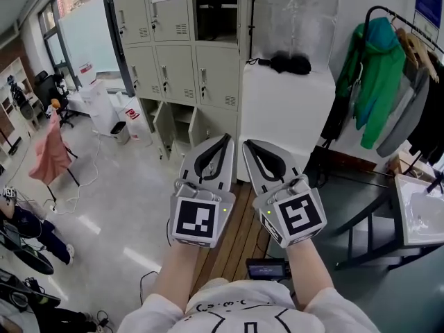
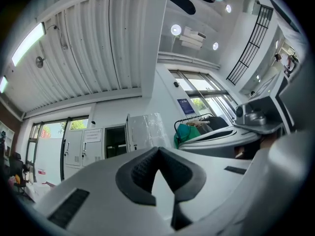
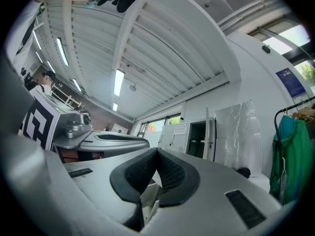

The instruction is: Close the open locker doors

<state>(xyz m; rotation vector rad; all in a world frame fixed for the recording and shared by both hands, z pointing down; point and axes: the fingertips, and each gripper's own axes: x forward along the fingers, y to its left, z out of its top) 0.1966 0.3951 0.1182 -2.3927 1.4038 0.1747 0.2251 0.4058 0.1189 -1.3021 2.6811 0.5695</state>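
Head view, lockers [image 1: 177, 54]: they stand against the far wall, well apart from both grippers
Head view, top compartment [image 1: 216, 9]: it gapes dark, its door not shut
Head view, bottom-row doors [image 1: 165, 126]: they are swung out over the floor
Head view, left gripper [image 1: 225, 139]: raised in front of the person, jaws together, nothing in them
Head view, right gripper [image 1: 245, 144]: just beside the left one, likewise clenched and empty
Left gripper view, left gripper [image 2: 157, 154]: pads meet at the tips, and the open top compartment [image 2: 115, 141] is far behind them
Right gripper view, right gripper [image 3: 157, 154]: jaws closed on nothing, the same compartment [image 3: 198, 140] distant
Progress: no open door looks closed yet, so the approach and every push appear to remain
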